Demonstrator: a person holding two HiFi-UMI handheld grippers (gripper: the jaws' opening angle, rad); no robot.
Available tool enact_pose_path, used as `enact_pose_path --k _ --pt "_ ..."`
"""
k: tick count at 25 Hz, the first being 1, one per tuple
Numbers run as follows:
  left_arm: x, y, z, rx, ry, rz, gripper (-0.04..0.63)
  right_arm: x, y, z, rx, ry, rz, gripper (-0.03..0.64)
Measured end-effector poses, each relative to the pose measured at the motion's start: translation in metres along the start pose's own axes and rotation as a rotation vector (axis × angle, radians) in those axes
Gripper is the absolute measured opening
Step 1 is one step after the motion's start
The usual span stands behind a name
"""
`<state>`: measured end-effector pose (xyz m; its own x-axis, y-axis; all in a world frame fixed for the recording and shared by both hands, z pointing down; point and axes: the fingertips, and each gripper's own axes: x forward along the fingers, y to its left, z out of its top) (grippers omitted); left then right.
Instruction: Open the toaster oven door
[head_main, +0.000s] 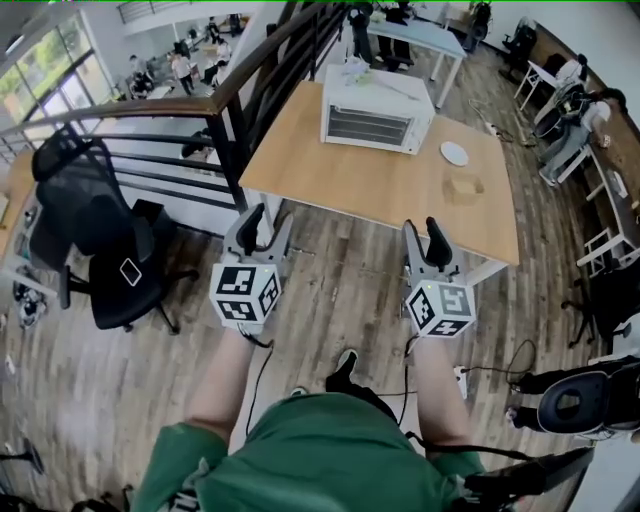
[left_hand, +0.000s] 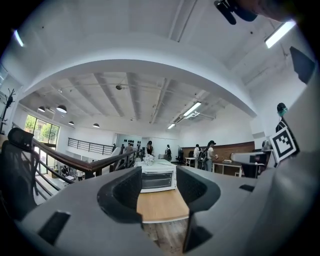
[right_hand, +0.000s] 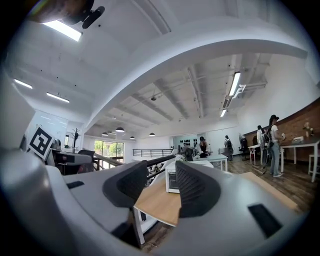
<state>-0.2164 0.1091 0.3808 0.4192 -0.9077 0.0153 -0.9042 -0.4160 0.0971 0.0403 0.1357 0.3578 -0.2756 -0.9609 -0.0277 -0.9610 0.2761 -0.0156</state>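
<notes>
Left hand-held gripper (head_main: 266, 228) and right hand-held gripper (head_main: 424, 240), both open and empty, held level just short of the near edge of the surface (head_main: 380, 190), aimed at the oven (head_main: 378, 92) standing far on it, door (head_main: 366, 125) shut, jaws likely kept wide to take that door.

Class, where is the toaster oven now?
In the head view, the toaster oven stands at the far edge of the wooden table, left of a white plate.

Bright, even; lit by ceiling strips (right_hand: 234, 82) and windows (right_hand: 107, 148). Strong fisheye bending, dark vignetted corners, soft foreground.
</notes>
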Motion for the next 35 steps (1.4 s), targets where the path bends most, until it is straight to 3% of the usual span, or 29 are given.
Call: enact_pose_path --k 12,18,24,35 --pt "0.111 -0.036 0.009 -0.005 0.029 0.065 0.212 0.083 -0.109 0.005 0.045 -0.016 0.071 0.192" --pt "0.143 -0.055 0.008 0.017 0.049 0.071 0.213 0.104 -0.142 0.004 0.064 -0.017 0.087 0.187" --pt "0.175 -0.047 0.003 0.028 0.063 0.081 0.212 0.134 -0.159 -0.008 0.083 -0.001 0.087 0.185" --pt "0.284 -0.010 -0.008 0.001 0.067 -0.019 0.212 0.216 -0.180 -0.027 0.074 0.042 0.022 0.178"
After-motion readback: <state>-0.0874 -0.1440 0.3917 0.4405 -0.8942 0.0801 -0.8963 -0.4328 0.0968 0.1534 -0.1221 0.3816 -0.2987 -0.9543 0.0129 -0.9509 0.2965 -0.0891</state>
